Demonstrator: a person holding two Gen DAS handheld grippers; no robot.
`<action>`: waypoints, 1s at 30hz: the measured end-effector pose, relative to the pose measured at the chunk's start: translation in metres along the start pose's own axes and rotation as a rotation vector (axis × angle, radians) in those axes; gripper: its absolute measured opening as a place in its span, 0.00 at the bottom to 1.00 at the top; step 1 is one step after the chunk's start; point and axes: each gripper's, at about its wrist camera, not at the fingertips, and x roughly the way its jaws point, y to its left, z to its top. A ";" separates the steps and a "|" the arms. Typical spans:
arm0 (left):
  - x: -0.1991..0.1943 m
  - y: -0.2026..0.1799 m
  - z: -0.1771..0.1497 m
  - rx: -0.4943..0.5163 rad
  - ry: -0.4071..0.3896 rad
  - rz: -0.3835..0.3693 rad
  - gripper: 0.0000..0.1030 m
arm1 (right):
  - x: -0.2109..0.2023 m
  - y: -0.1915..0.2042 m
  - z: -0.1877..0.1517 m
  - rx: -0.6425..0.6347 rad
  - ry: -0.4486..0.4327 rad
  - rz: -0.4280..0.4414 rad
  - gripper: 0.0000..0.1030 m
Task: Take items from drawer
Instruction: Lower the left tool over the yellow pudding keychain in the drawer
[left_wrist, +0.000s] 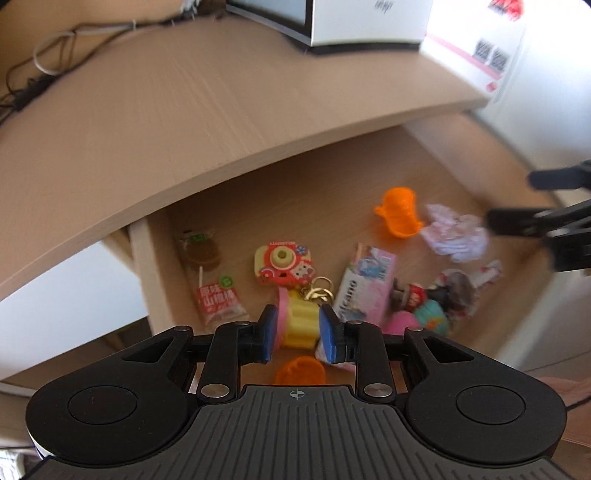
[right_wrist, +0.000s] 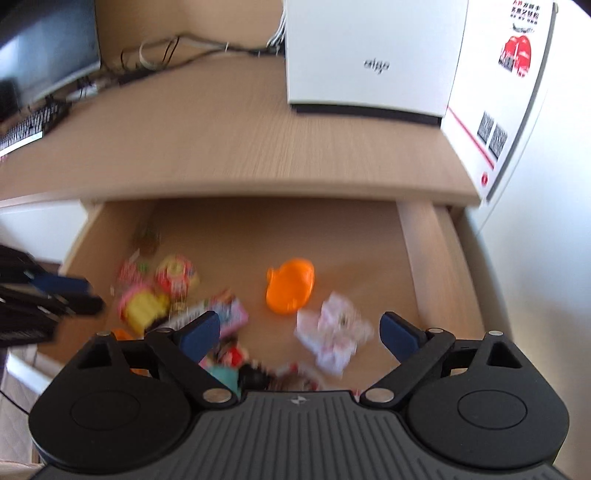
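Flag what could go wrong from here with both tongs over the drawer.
The left tongs sit narrow above the yellow toy; the key ring beside it may snag and drag the camera toy. The right tongs gape over a crumpled wrapper that could slip. The desk edge overhangs; a lift may bump it.

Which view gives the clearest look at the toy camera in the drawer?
The left wrist view: the toy camera is fairly sharp there, lens and stickers readable. In the right wrist view it is only a small motion-blurred red-yellow blob.
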 end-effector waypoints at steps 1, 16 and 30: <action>0.010 0.002 0.003 0.002 0.037 0.005 0.28 | 0.001 -0.004 0.004 0.008 -0.004 0.006 0.91; 0.074 0.006 0.012 -0.070 0.257 -0.088 0.60 | 0.048 -0.050 0.031 0.086 0.076 0.006 0.91; 0.069 0.028 0.002 -0.206 0.288 -0.221 0.23 | 0.089 -0.013 0.039 -0.119 0.163 0.105 0.91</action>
